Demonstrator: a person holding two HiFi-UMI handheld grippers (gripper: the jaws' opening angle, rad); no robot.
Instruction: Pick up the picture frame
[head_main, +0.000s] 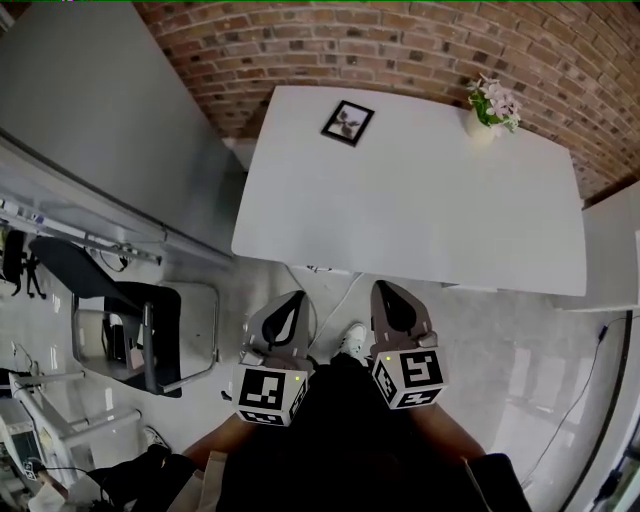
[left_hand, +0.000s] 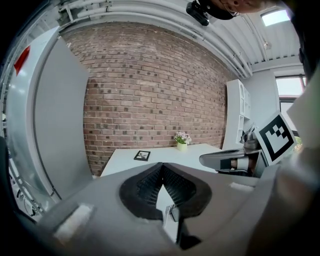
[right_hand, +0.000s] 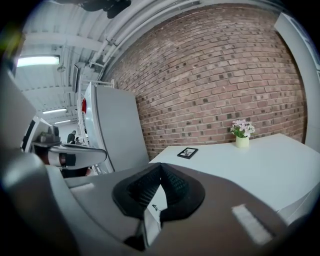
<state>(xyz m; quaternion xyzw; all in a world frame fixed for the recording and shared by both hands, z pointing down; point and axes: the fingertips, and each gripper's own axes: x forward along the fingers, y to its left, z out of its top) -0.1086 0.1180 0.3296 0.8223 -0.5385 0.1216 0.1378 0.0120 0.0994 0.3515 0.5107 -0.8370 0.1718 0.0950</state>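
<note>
A small black picture frame (head_main: 347, 123) lies flat near the far left corner of the white table (head_main: 420, 210); it also shows as the picture frame (left_hand: 142, 155) and the picture frame (right_hand: 187, 152) in the gripper views. My left gripper (head_main: 287, 303) and right gripper (head_main: 392, 293) hang side by side before the table's near edge, both shut and empty, well short of the frame. In the left gripper view the left gripper (left_hand: 161, 165) has its tips together. The right gripper (right_hand: 161, 165) looks the same in its own view.
A small vase of pink flowers (head_main: 492, 106) stands at the table's far right corner. A brick wall (head_main: 400, 45) runs behind the table. A grey partition (head_main: 100, 110) and a dark chair (head_main: 130, 320) stand at the left. A white cabinet (head_main: 610, 250) is at the right.
</note>
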